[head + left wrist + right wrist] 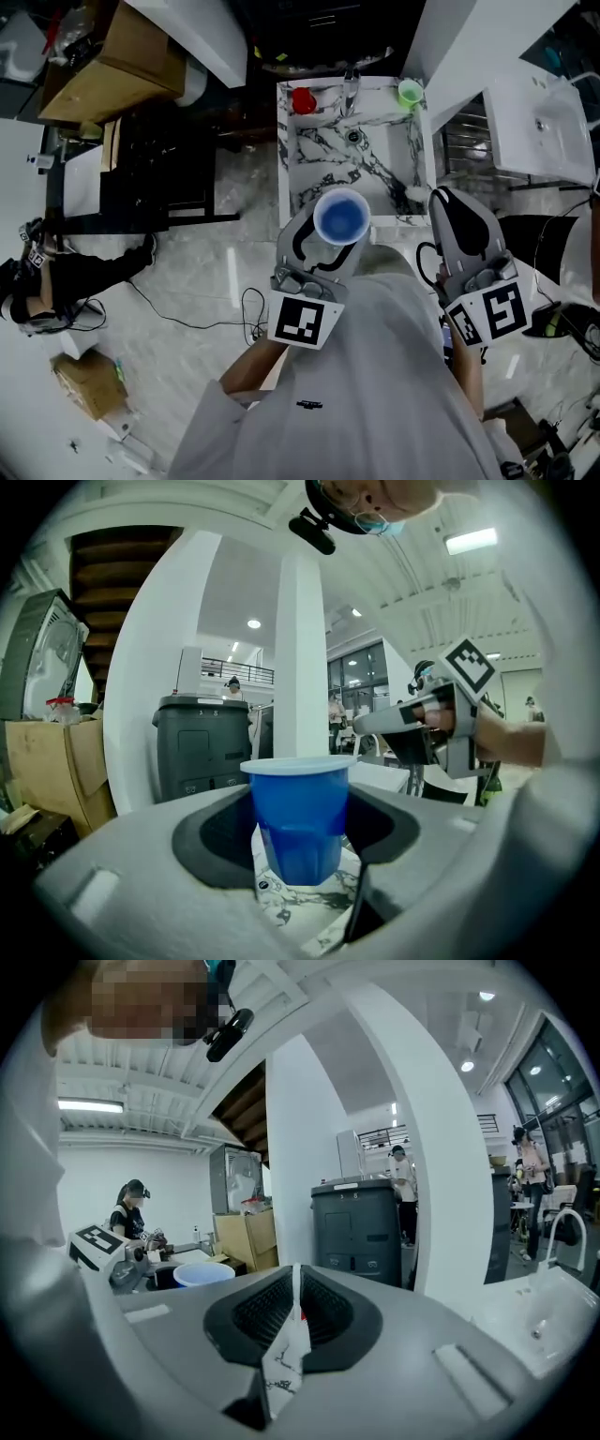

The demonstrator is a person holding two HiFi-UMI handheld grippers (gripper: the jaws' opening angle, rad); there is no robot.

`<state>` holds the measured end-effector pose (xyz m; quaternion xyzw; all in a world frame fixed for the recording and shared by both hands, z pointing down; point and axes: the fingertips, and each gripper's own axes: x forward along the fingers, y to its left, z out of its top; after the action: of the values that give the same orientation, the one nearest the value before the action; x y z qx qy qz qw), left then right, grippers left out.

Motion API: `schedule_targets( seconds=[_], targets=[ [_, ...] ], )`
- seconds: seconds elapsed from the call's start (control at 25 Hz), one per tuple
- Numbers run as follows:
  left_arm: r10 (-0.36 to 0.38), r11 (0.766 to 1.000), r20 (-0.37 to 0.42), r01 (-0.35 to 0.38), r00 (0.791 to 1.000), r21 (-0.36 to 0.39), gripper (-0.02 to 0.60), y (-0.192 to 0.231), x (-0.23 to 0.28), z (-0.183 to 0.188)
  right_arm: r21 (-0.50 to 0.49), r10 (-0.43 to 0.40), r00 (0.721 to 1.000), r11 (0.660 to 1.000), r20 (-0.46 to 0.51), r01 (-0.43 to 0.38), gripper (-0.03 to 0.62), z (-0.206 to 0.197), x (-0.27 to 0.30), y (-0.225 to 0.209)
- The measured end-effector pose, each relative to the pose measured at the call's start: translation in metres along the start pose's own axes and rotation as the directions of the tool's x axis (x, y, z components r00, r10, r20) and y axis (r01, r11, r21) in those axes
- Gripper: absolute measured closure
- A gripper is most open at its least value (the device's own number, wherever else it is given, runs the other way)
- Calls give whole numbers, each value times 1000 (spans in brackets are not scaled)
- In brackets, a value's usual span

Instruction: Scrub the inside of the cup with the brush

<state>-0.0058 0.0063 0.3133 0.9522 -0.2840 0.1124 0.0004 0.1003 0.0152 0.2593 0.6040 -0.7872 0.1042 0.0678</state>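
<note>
Our left gripper (326, 236) was clamped on a blue cup (340, 217), with one jaw against each side of its wall. The cup stood upright with its open mouth up. Our right gripper (443, 199), just to the right of the left one, had its jaws pressed together with nothing between them, and only a thin slit showed. Below and ahead of both grippers lay a marble-patterned sink (309, 178), and the cup hung over its near edge. Just ahead of the right gripper's tip, a dark thing (405, 194) lay in the sink's near right part, too small for us to tell whether it was the brush. At the sink's far side stood a tap (352, 94), with a red cup (303, 99) to its left and a green cup (410, 92) to its right.
</note>
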Motion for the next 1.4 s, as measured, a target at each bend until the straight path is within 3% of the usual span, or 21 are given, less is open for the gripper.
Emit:
schedule_targets(
  seconds=[0.32, 0.52, 1.0, 1.4],
  targets=[
    [75, 997, -18, -75, 997, 3, 305, 12, 76, -3, -35, 136, 991, 990, 2, -136, 566, 17, 40, -47],
    [61, 998, -45, -62, 997, -17, 305, 18, 94, -19, -27, 176, 984, 984, 14, -176, 566, 26, 50, -51],
    [-7, 1000, -61, 9, 998, 28, 305, 32, 115, -34, 28, 273, 961, 961, 48, -275, 566, 50, 65, -26],
    [-169, 985, 3, 169, 986, 45, 305, 39, 105, -22, 106, 436, 898, 892, 59, -440, 566, 57, 80, 2]
  ],
)
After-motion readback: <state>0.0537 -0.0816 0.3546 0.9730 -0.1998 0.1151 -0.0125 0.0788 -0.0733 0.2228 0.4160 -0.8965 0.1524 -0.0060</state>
